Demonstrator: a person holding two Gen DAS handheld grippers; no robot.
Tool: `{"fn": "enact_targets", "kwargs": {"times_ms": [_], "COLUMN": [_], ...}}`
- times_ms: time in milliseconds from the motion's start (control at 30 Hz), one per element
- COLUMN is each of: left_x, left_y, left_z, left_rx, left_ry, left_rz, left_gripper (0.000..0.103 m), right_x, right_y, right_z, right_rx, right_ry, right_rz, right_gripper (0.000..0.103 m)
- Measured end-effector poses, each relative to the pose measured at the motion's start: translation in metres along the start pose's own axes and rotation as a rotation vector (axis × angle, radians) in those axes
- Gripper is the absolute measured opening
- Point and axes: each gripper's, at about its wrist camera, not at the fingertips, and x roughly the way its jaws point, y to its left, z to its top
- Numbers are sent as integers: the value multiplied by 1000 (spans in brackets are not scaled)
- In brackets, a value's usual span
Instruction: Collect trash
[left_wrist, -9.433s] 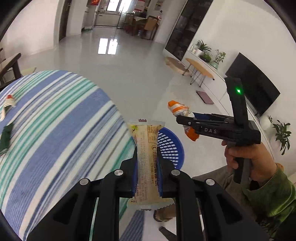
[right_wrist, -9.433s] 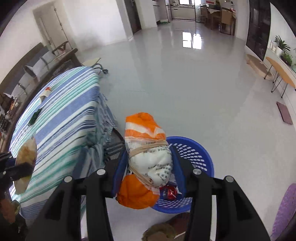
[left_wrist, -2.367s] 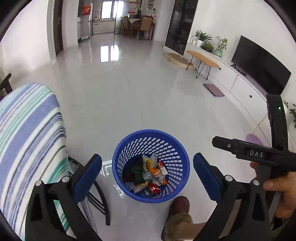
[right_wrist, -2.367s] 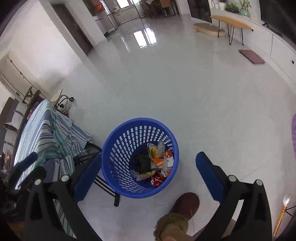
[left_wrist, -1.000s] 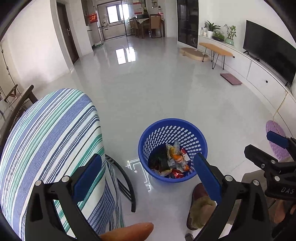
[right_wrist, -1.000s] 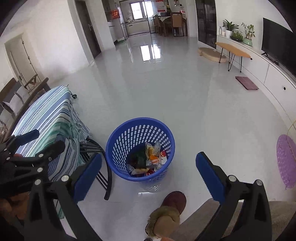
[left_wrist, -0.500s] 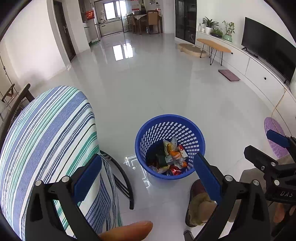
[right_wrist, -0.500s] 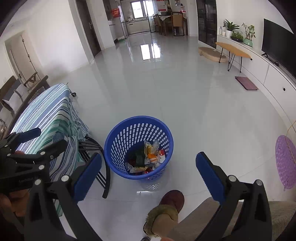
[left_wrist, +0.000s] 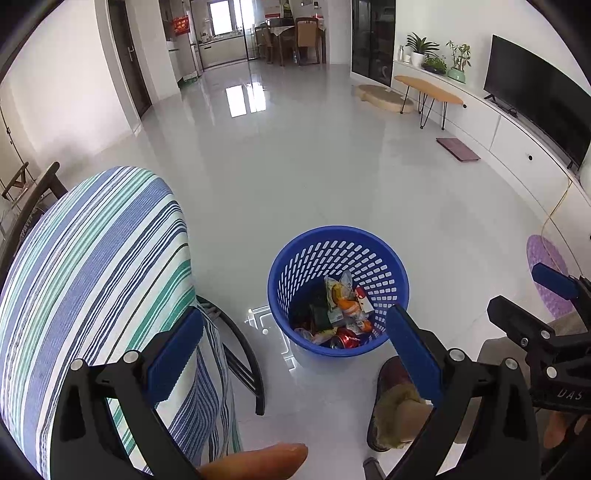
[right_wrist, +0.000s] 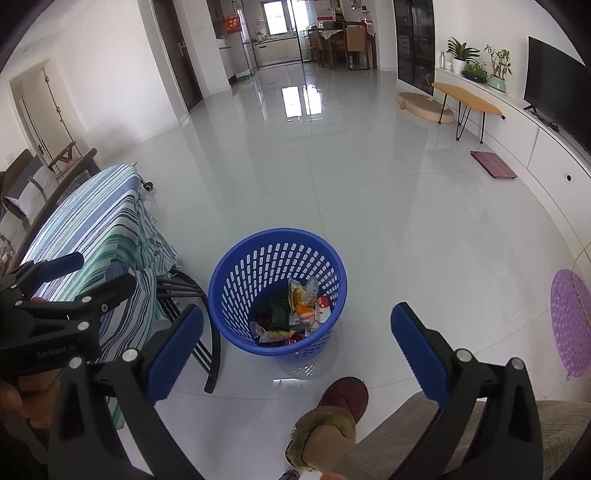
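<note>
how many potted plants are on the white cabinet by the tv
3, in a row on the white cabinet left of the tv: a white pot, a dark low planter, and a green pot nearest the tv. Others may sit out of frame.

A bright blue perforated basket (left_wrist: 338, 242) stands on a glossy pale grey floor (left_wrist: 295, 166), holding wrappers (left_wrist: 341, 299) in orange, yellow, green and white and a red can (left_wrist: 345, 338). To its left, a cloth (left_wrist: 92, 266) striped in blue, teal and white covers the desk. Both black grippers carry blue pads on their fingers (left_wrist: 175, 349) (right_wrist: 419, 350). Near right, a brown slipper (right_wrist: 345, 397) with tan fleece; far right, a purple mat (right_wrist: 570, 321) and a black television (left_wrist: 535, 96).
</note>
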Motion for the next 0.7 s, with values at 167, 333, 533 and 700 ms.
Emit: {"fn": "enact_targets", "kwargs": {"times_ms": [167,333,533,700], "left_x": [0,0,0,0], "left_y": [0,0,0,0], "left_z": [0,0,0,0], "left_rx": [0,0,1,0], "left_ry": [0,0,0,1], "left_rz": [0,1,0,-1], "left_gripper": [98,98,98,98], "right_x": [1,2,2,2], "right_y": [0,2,2,3], "right_z": [-1,-1,-1,-1], "right_rx": [-5,-12,-12,-14], "right_ry": [4,6,6,7], "right_rz": [2,4,4,4], "right_gripper": [98,98,98,98]}}
